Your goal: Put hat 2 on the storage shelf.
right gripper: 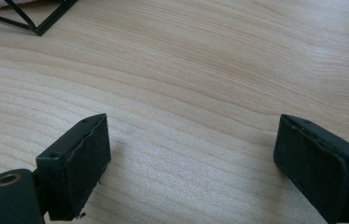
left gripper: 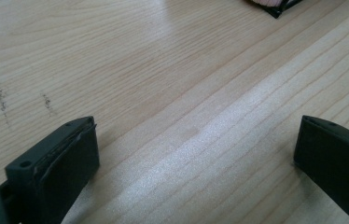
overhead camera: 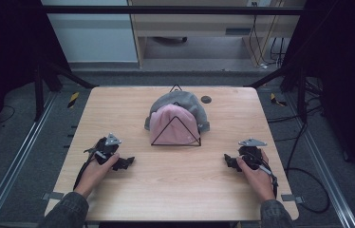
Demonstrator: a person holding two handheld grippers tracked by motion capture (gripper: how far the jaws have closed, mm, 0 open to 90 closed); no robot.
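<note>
Your left claw (overhead camera: 127,162) and right claw (overhead camera: 228,160) rest low on the table (overhead camera: 175,190) at about seven and five o'clock, each with its jaws spread wide and nothing between them; the gripper views show bare wood under both. At twelve o'clock from your hands, mid-table, sits the pink hat (overhead camera: 173,124) on a black wire stand (overhead camera: 176,143), with the grey hat (overhead camera: 180,100) just behind it and touching it. If the pink hat is what you mean to take, bring both claws in from either side toward the lower brim, keep the jaws apart until cloth lies between the pads, and pinch fabric alone, not the wire. Lift evenly with both hands so the stand does not tip or drag the grey hat along.
</note>
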